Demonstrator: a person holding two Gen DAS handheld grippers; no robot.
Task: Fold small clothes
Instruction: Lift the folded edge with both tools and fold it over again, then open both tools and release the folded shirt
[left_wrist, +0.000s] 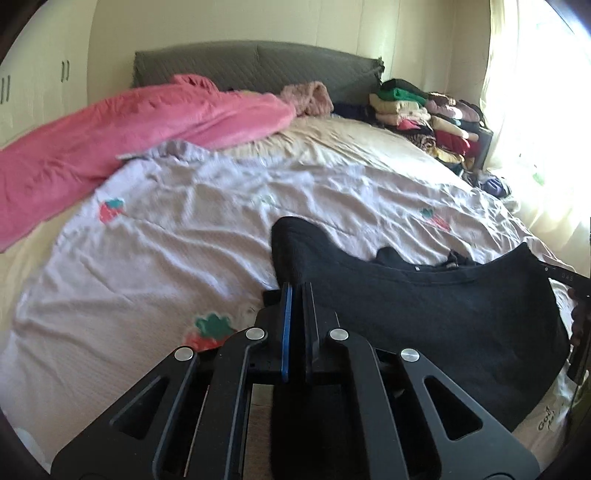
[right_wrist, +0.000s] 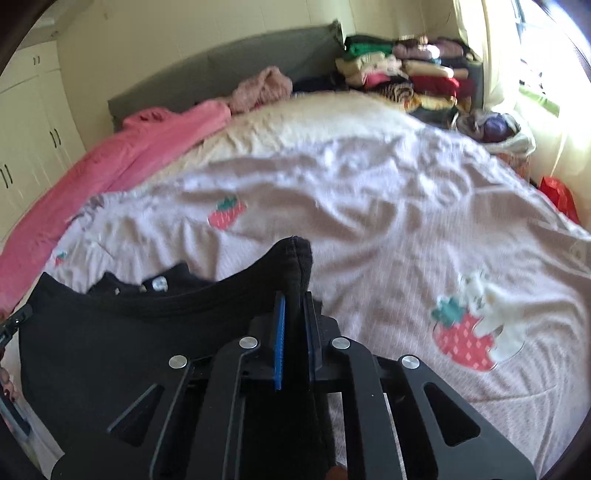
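Observation:
A small black garment (left_wrist: 443, 314) is stretched between both grippers just above the bed. My left gripper (left_wrist: 297, 291) is shut on its left top corner, which sticks up past the fingertips. In the right wrist view the same black garment (right_wrist: 110, 332) spreads out to the left, and my right gripper (right_wrist: 293, 299) is shut on its right top corner, a bunched seam poking up between the blue pads. The neckline with a small label sags between the two held corners. The other gripper shows at the frame edge in each view.
The bed carries a pale lilac sheet with strawberry prints (left_wrist: 184, 240). A pink blanket (left_wrist: 129, 125) lies along the far left, and stacks of folded clothes (left_wrist: 424, 110) stand at the head end right. A bright curtained window (left_wrist: 535, 110) is on the right, white cupboards on the left.

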